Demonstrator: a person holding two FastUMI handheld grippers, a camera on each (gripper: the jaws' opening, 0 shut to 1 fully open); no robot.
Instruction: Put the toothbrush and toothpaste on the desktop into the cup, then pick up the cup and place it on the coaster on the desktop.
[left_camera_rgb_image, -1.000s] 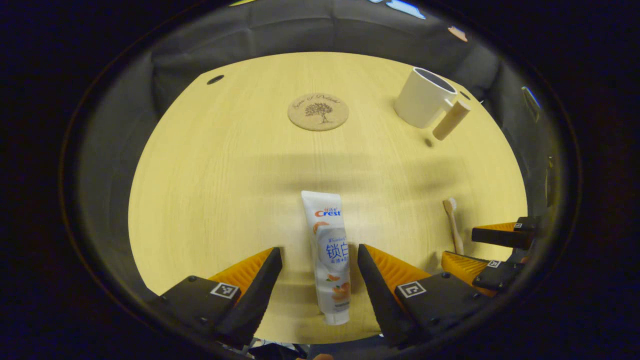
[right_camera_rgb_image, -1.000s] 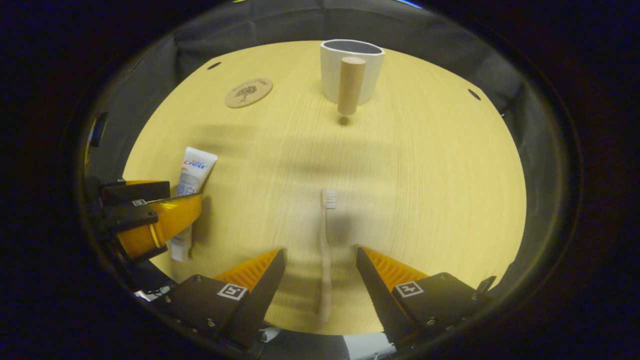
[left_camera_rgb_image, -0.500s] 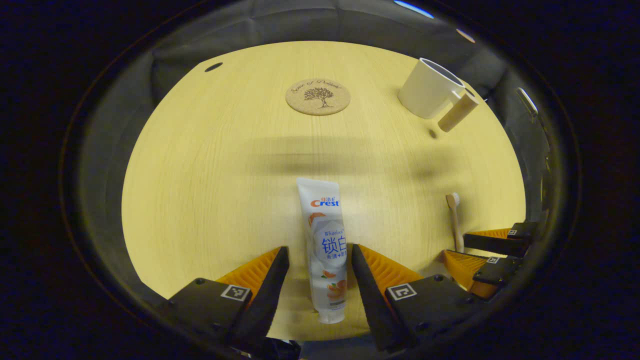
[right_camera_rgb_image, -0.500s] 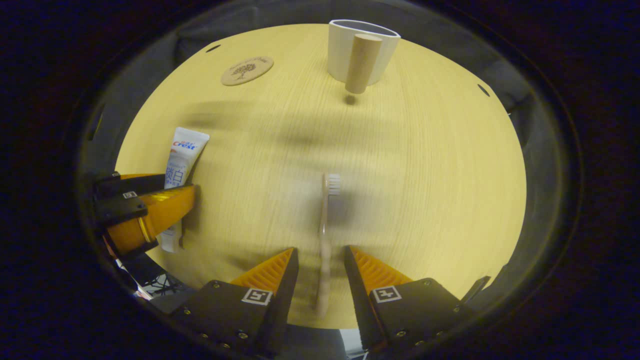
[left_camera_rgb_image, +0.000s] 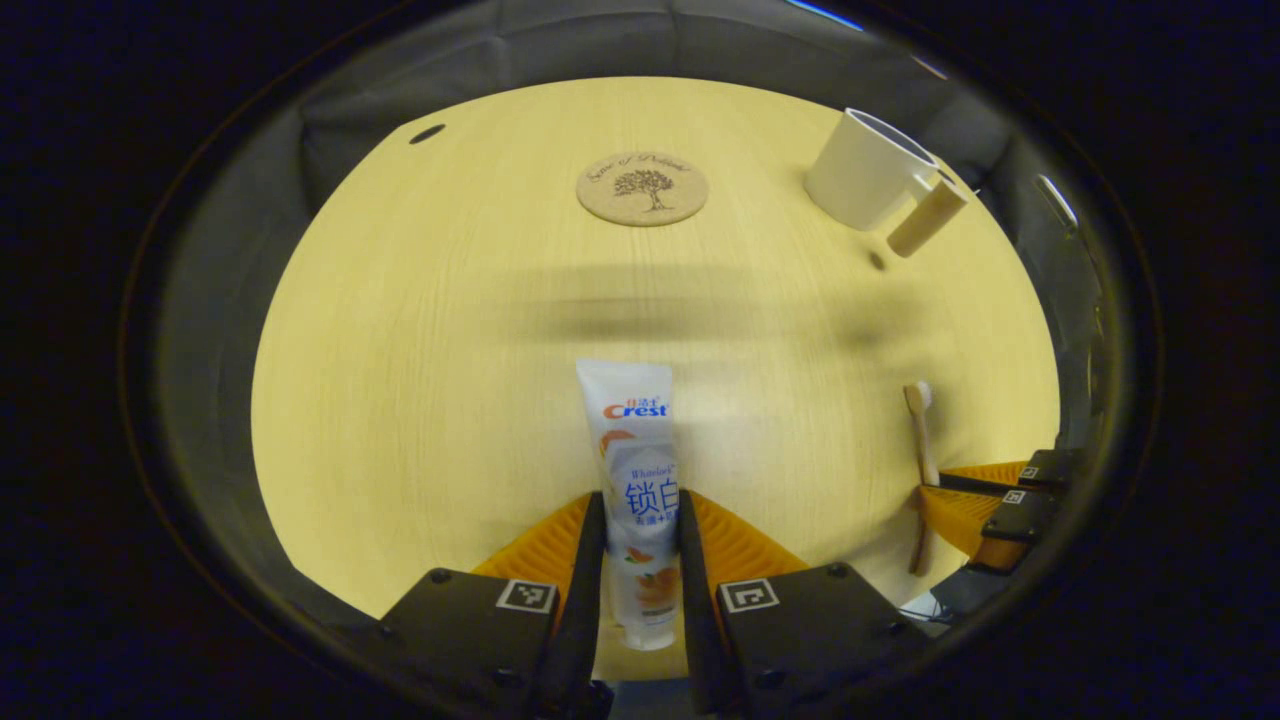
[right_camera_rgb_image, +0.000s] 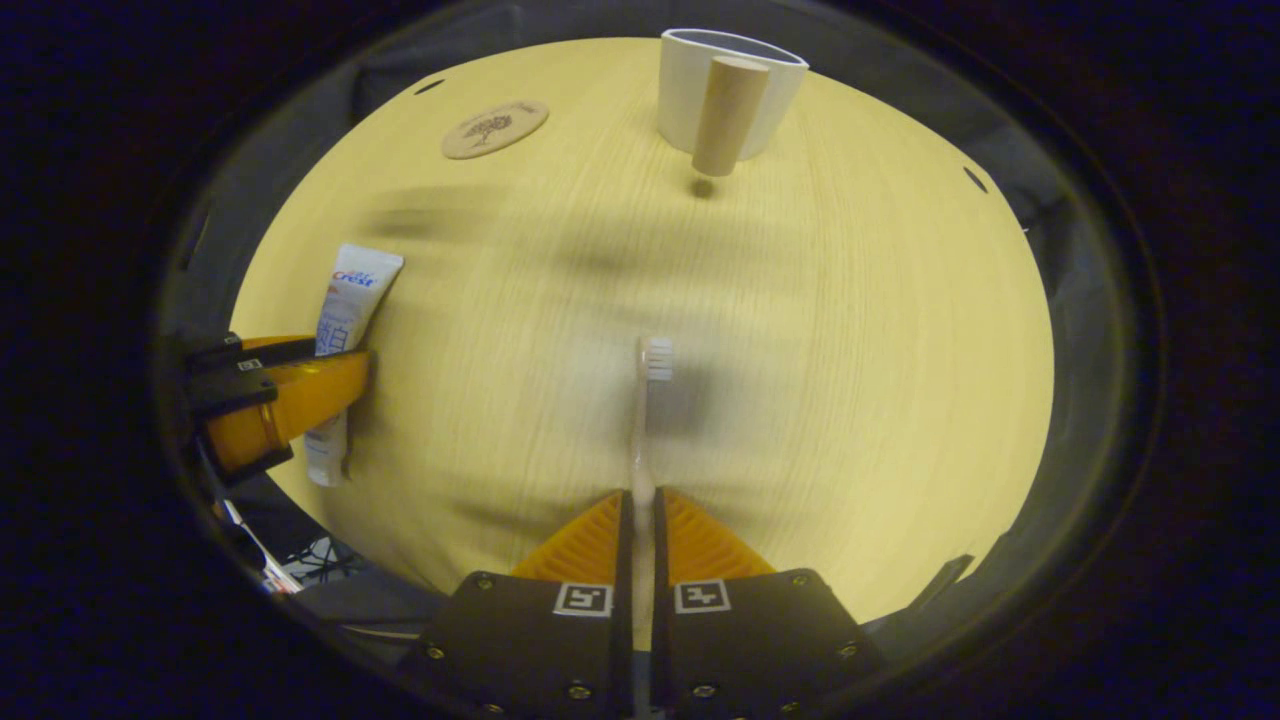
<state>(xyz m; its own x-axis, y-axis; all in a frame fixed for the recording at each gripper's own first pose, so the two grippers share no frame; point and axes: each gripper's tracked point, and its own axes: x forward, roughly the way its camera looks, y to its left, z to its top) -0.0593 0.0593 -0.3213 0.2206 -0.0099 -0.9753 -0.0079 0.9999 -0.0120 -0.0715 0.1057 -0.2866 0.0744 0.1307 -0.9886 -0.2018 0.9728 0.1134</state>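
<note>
In the left gripper view, the left gripper (left_camera_rgb_image: 640, 515) has its two fingers drawn in tight against both sides of the toothpaste (left_camera_rgb_image: 637, 470), a white tube with a red and blue brand mark near its flat crimped end and orange fruit pictures near its cap end. The tube lies lengthwise on the pale wooden table (left_camera_rgb_image: 420, 330), cap toward the camera. Beyond it, the round cork coaster (left_camera_rgb_image: 642, 188) with a dark tree print lies flat near the far edge. The white cup (left_camera_rgb_image: 866, 168) stands well apart to the right of it, with a light wooden peg of a handle jutting out. In the right gripper view, the right gripper (right_camera_rgb_image: 641, 512) is closed to a narrow slit on the handle of the toothbrush (right_camera_rgb_image: 646, 420), a slim pale brush with white bristles at the far end, pointing away along the table. The cup stands straight ahead at the far edge, its handle facing the camera.
</note>
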